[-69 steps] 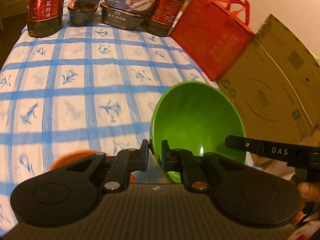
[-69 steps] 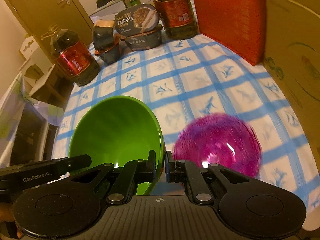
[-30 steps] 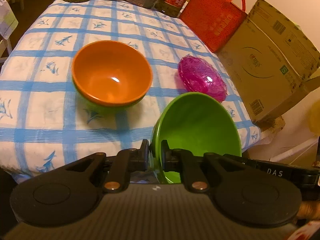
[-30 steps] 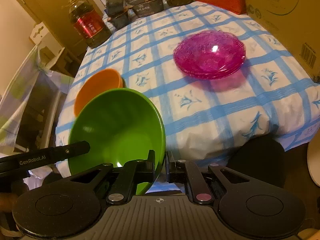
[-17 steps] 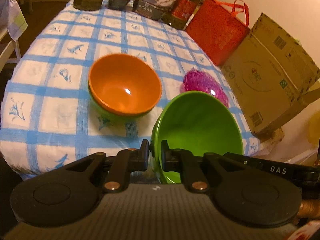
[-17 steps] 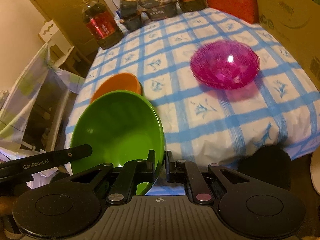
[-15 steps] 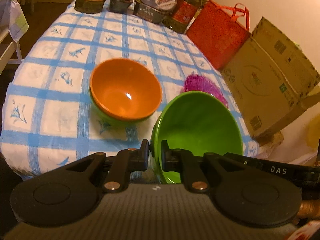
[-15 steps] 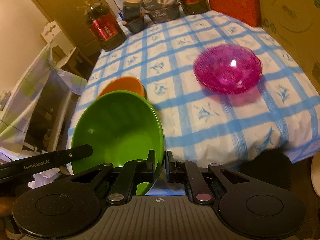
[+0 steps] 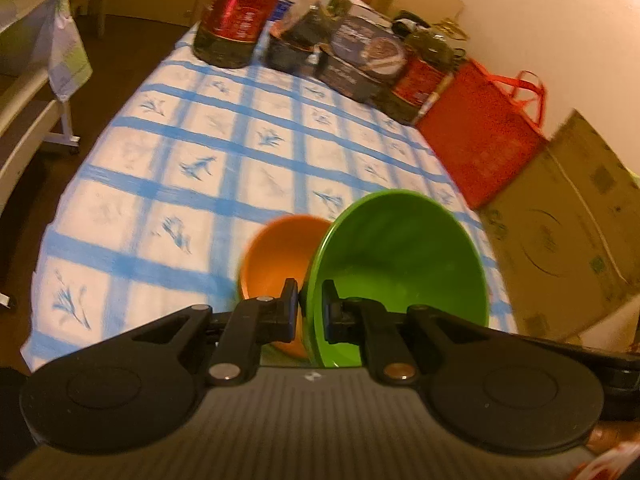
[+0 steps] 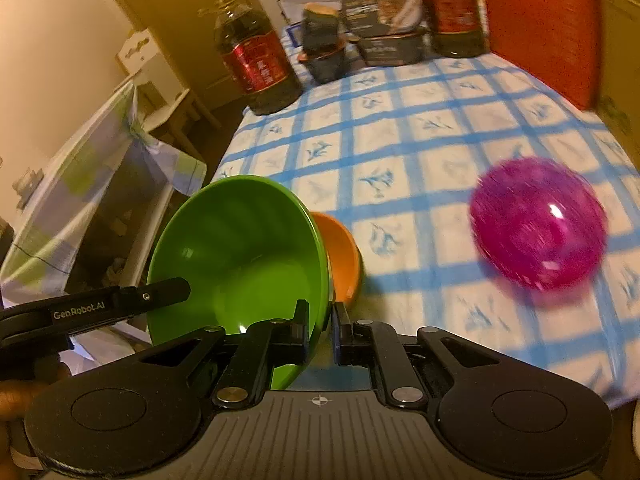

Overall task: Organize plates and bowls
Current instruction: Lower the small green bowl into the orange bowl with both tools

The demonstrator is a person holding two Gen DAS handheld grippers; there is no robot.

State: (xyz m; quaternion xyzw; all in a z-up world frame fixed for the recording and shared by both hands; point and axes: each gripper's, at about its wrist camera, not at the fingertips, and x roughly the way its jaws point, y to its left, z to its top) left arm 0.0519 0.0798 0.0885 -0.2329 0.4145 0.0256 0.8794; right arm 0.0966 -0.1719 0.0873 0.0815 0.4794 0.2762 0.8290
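Observation:
Both grippers hold one green bowl by opposite sides of its rim. My left gripper (image 9: 310,308) is shut on the rim of the green bowl (image 9: 400,264). My right gripper (image 10: 320,328) is shut on the same green bowl (image 10: 244,256). The bowl hangs tilted just above an orange bowl (image 9: 276,256), which sits on the blue-checked tablecloth (image 9: 192,168) near the front edge and also shows in the right wrist view (image 10: 340,260). A pink glass bowl (image 10: 538,228) stands to the right on the cloth.
Oil bottles (image 9: 236,12), food boxes (image 9: 356,60), a red bag (image 9: 484,136) and a cardboard box (image 9: 568,236) line the table's back and right side. A cloth-draped rack (image 10: 88,200) stands left of the table.
Both grippers have carried the green bowl forward and down over the orange bowl, which is now half hidden behind it. The pink bowl has not moved on the table.

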